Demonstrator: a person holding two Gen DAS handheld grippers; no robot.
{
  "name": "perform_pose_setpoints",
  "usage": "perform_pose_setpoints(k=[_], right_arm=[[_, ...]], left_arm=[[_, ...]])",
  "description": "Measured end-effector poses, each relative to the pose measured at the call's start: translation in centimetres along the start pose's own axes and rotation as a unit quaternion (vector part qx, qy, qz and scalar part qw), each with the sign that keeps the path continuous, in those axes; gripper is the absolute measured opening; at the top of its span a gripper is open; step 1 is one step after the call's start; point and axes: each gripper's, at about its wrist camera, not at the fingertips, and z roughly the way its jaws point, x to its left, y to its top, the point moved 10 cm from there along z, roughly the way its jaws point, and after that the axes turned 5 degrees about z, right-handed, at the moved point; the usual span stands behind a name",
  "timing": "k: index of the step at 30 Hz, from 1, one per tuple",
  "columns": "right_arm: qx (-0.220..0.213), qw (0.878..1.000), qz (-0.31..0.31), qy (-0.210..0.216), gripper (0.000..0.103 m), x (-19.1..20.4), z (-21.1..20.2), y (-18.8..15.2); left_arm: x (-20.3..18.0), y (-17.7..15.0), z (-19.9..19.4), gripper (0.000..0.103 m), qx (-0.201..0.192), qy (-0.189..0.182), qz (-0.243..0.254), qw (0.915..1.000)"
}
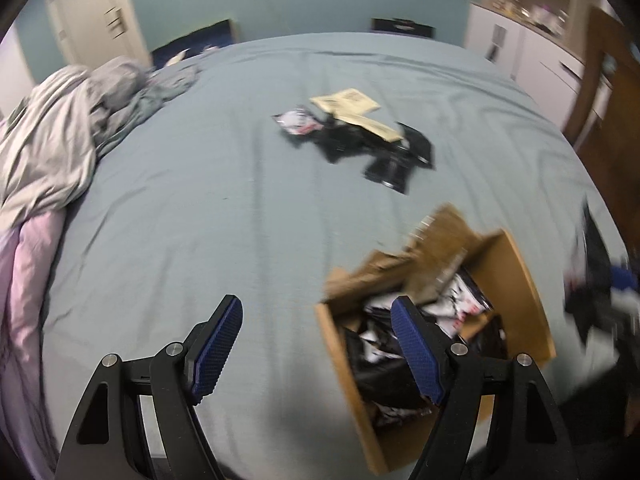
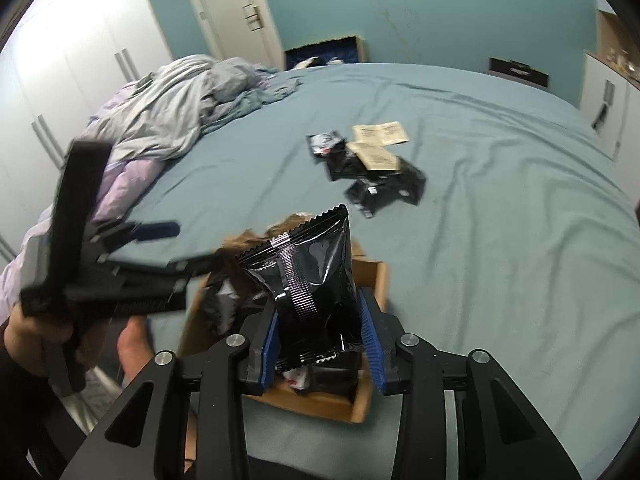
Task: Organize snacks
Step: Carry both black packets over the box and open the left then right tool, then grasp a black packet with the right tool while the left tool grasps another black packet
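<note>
A crumpled grey duvet (image 2: 176, 108) lines the bed's left edge. The left gripper (image 1: 316, 344) gapes wide, empty, over bare blue-green sheet (image 1: 200, 200). The brown cardboard box (image 1: 516, 264) holds blurred packets. The right gripper (image 2: 320, 332) pinches a glossy black snack packet (image 2: 308, 280) above it. Loose black and cream packets (image 2: 372, 164) lie beyond, ringed by open sheet.

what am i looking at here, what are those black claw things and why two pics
Each picture comes from a camera mounted on a hand-held pincer; a person holds one in each hand. The left gripper stands open and empty over the bed, beside a cardboard box of snack packets. The right gripper holds a black packet above that box; whether its pads press it is unclear. More loose packets lie farther away on the bed, and rumpled bedding is piled on the left.
</note>
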Motion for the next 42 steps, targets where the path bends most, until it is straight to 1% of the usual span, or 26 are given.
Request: perform_pose_setpoints(k=[2,3,4,5,6,7,8,9,12,16,18,21,22,24,27,29,36,38,40,42], right_arm=[[0.011,1.000,-0.012,0.023,0.043,1.2,0.3,-0.3],[0.013,0.999,-0.018,0.028,0.044,1.6,0.4,-0.3],[0.013,0.999,-0.023,0.025,0.048,1.8,0.5,-0.3],[0.014,0.999,-0.023,0.020,0.055,1.7,0.6,-0.2],[0.014,1.000,-0.020,0.015,0.060,1.4,0.6,0.0],[0.011,1.000,-0.011,0.013,0.068,1.0,0.6,0.1],[0.008,1.000,-0.003,0.011,0.073,0.6,0.6,0.3],[0.003,1.000,0.008,0.009,0.074,0.1,0.5,0.5],[-0.008,0.999,0.052,-0.008,0.075,-1.8,0.2,1.0],[-0.006,0.993,0.108,-0.039,0.075,-4.3,0.3,1.1],[-0.009,0.992,0.113,-0.050,0.075,-4.8,0.2,1.6],[-0.019,0.993,0.101,-0.061,0.075,-5.5,0.3,3.8],[-0.018,0.993,0.101,-0.063,0.075,-5.8,0.4,4.4],[-0.013,0.992,0.118,-0.051,0.075,-6.5,1.1,5.5],[0.004,0.988,0.146,-0.038,0.075,-7.6,3.4,6.8],[0.013,0.987,0.152,-0.039,0.075,-8.2,5.0,7.5],[0.044,0.984,0.173,-0.024,0.075,-10.5,11.5,10.6],[0.053,0.982,0.177,-0.025,0.075,-11.5,13.8,11.5],[0.061,0.982,0.178,-0.028,0.075,-12.1,15.4,12.1],[0.068,0.982,0.177,-0.023,0.075,-12.5,17.2,12.8]], left_arm=[[0.7,0.2,0.2,0.077,-0.001,-0.001,-0.019,0.9998],[0.9,0.3,0.2,0.077,-0.002,-0.002,-0.027,0.9996],[1.1,0.4,0.2,0.077,-0.004,-0.005,-0.033,0.9994],[1.2,0.5,0.1,0.077,-0.006,-0.006,-0.037,0.9993],[1.3,0.5,0.1,0.077,-0.007,-0.008,-0.039,0.9992],[1.3,0.6,0.1,0.077,-0.008,-0.011,-0.041,0.9991],[1.2,0.7,0.2,0.077,-0.008,-0.013,-0.042,0.9990],[1.1,0.7,0.1,0.077,-0.008,-0.015,-0.044,0.9989],[0.7,1.0,0.2,0.077,-0.008,-0.025,-0.046,0.9986],[0.1,1.1,0.4,0.077,0.002,-0.035,-0.040,0.9986],[0.2,1.2,0.6,0.077,0.004,-0.035,-0.042,0.9985],[0.2,1.4,0.9,0.078,0.008,-0.043,-0.048,0.9979],[0.3,1.5,1.0,0.078,0.010,-0.043,-0.049,0.9978],[0.4,1.5,1.2,0.078,0.013,-0.044,-0.051,0.9976],[0.3,1.8,1.4,0.078,0.017,-0.055,-0.057,0.9967],[0.1,2.0,1.7,0.078,0.021,-0.057,-0.052,0.9968],[-0.7,2.7,2.6,0.078,0.023,-0.049,-0.027,0.9982],[-0.8,3.1,2.9,0.078,0.021,-0.048,-0.024,0.9983],[-0.8,3.7,3.2,0.078,0.016,-0.041,-0.022,0.9988],[-0.8,4.3,3.5,0.078,0.009,-0.033,-0.018,0.9993]])
